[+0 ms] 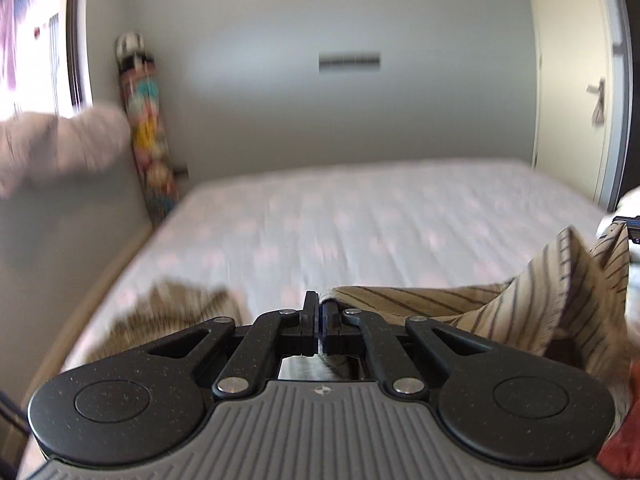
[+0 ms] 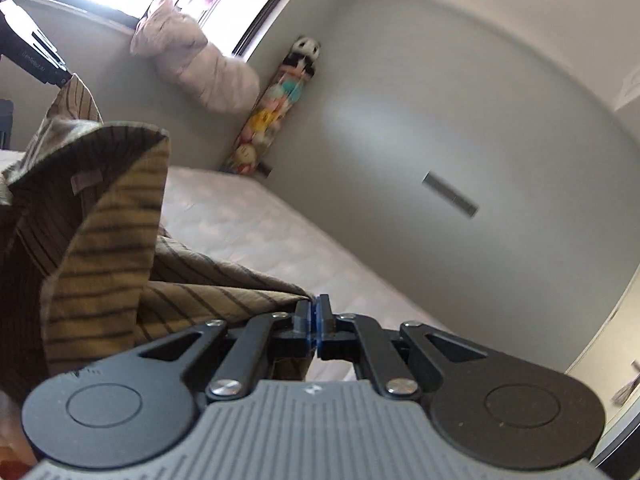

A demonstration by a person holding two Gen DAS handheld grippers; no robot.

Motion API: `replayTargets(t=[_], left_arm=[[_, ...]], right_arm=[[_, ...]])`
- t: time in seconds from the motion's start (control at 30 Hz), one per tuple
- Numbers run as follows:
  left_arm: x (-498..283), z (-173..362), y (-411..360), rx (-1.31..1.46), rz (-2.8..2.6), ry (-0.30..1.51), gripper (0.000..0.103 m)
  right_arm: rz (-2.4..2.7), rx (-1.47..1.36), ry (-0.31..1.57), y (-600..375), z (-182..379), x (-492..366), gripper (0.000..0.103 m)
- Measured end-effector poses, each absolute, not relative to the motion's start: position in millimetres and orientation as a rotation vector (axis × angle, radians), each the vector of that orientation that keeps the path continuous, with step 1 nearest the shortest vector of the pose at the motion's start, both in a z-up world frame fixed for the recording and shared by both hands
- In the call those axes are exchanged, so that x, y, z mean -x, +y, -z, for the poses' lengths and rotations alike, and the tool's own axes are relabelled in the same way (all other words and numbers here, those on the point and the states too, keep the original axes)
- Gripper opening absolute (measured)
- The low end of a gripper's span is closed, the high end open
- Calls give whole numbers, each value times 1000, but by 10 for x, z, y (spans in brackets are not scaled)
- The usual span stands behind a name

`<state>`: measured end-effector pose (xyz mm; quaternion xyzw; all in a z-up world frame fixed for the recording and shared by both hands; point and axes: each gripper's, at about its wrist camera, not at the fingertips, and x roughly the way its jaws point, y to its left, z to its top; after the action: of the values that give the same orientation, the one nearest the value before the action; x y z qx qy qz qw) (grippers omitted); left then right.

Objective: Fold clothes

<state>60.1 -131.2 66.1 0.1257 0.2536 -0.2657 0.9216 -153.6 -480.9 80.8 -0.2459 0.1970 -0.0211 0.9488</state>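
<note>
Closest to the left wrist camera, the left tool [image 1: 319,312] has its two fingers pressed together on an edge of the striped tan garment [image 1: 532,308], which runs off to the right and rises in a peak toward the right tool's dark tip [image 1: 630,226] at the frame's edge. More of the same cloth shows blurred, low on the left, above the bed [image 1: 360,220]. The mattress is pale with a faint pink pattern and takes up the middle of the view.

From the right wrist camera, the right tool [image 2: 319,316] is likewise clamped on a corner of the striped tan garment [image 2: 108,216], whose fabric stands up in a tall fold to the left, with a small label visible on its darker inner face. At the upper left, the left tool [image 2: 36,56] holds another corner higher up, so the cloth hangs lifted between the two, above the bed [image 2: 248,224].

A rolled pale bundle [image 2: 200,68] sits on the window sill, and a colourful tube of plush toys [image 2: 272,108] leans in the corner. A grey vent [image 2: 450,194] is set in the wall.
</note>
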Motion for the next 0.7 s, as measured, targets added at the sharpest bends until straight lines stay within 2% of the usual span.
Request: replayTargets(t=[0.1,0.3,0.47,0.57,0.6,0.63,0.7], left_arm=[[-929,-128,-1408,-304,510,637,0],[-1184,371,-1430,-275,462,717,0],[-1311,565,-1528,-264,450,724,0],[-1323,654,-1539,-260,459,730,0],[-1327,683,-1543,-259,462,732,0],[-1331,713,-1547,-258,465,734,0],[-1340,772,-1554,-256,471,737,0]], right_arm=[[8,473,524,-4854,-328,1144,3],[5,405,602,-4890,103,360,3],[-3,389,657,-4902,345,-179,4],[0,380,688,-4927,470,-200,17],[6,382,688,-4934,467,-139,31],[13,385,685,-4940,455,-69,39],[26,383,668,-4918,403,96,40]])
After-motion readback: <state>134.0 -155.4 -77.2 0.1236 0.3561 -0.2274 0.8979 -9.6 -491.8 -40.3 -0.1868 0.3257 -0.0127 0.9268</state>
